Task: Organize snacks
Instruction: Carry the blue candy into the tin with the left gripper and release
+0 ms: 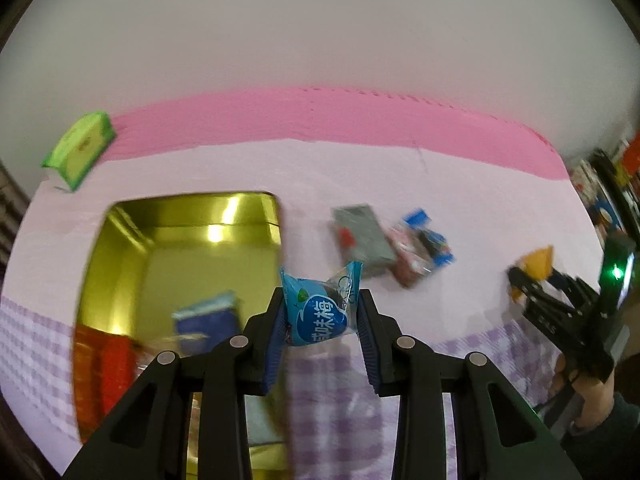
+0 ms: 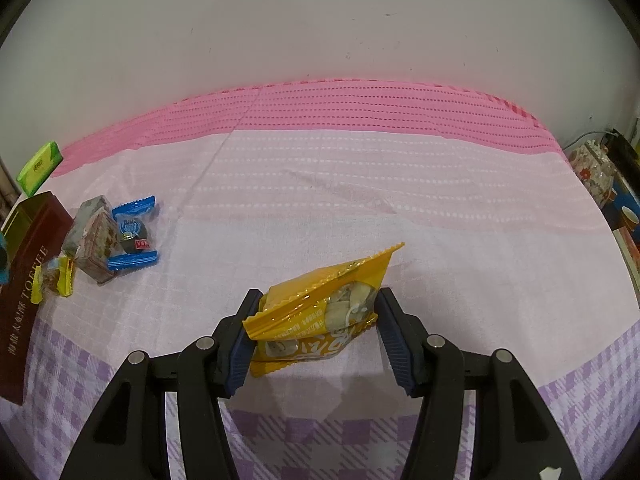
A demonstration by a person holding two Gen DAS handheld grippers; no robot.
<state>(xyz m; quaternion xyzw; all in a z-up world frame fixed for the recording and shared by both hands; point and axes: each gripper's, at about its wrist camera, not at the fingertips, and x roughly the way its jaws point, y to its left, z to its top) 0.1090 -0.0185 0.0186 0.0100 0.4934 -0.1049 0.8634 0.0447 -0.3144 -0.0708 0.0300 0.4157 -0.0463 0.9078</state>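
My left gripper (image 1: 320, 312) is shut on a small blue wrapped plum candy (image 1: 318, 310), held in the air just right of an open gold tin (image 1: 120, 248). Inside the tin lie a blue packet (image 1: 208, 318) and red packets (image 1: 104, 360). My right gripper (image 2: 316, 320) is shut on a yellow snack pack (image 2: 320, 316) above the cloth; the left wrist view shows the same right gripper (image 1: 532, 280) at far right. A grey packet (image 1: 360, 240), a reddish packet (image 1: 408, 260) and a blue candy (image 1: 430, 240) lie together on the cloth, seen from the right wrist as a snack pile (image 2: 100, 236) with a blue candy (image 2: 134, 236).
A green box (image 1: 80, 148) stands at the far left by the wall. The tin's dark red side (image 2: 28, 280) bears "TOFFEE", with a small yellow-wrapped sweet (image 2: 54, 278) beside it. A pink and lilac checked cloth (image 2: 360, 200) covers the table. Cluttered items (image 2: 596, 176) sit past the right edge.
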